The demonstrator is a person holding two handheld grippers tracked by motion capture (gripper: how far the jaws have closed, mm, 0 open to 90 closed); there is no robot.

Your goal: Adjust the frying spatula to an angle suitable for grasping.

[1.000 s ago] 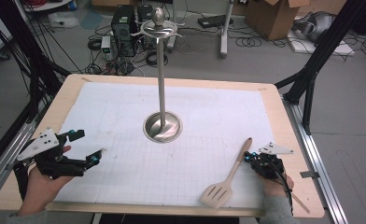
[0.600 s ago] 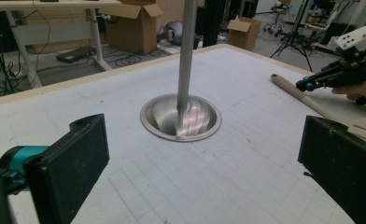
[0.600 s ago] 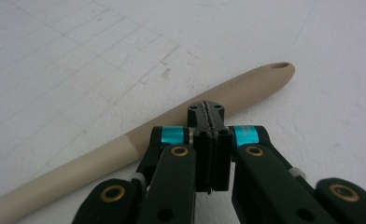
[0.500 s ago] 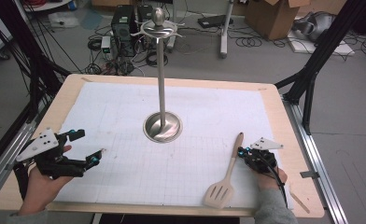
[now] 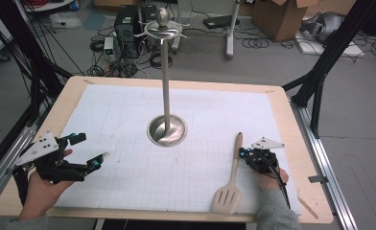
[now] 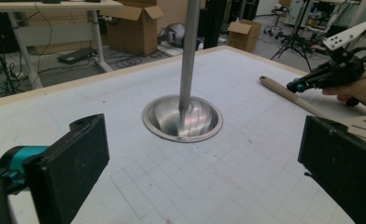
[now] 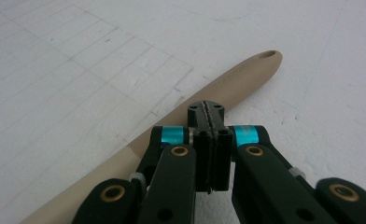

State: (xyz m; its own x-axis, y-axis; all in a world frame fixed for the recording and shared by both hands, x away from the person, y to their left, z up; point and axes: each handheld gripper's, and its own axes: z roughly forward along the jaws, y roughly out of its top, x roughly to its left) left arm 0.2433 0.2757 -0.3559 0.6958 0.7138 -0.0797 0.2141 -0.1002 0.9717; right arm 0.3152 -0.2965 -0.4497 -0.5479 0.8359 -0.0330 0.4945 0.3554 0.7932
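A wooden table (image 5: 291, 120) is seen spread with a white gridded mat (image 5: 128, 124), and at its middle a tall metal utensil stand (image 5: 166, 96) is planted on a round dished base (image 6: 182, 117). Near the right front of the mat a beige slotted spatula (image 5: 230, 179) is laid flat, its blade toward the front edge and its handle angled away toward the stand. The left gripper (image 5: 88, 153) is held low over the mat's left front corner, well apart from stand and spatula; its jaws are spread wide and nothing is held between them. The right gripper (image 5: 243, 153) is pressed up just beside the spatula's handle, pads (image 7: 208, 140) brought fully together with nothing clamped, the tip lying over the handle in the right gripper view.
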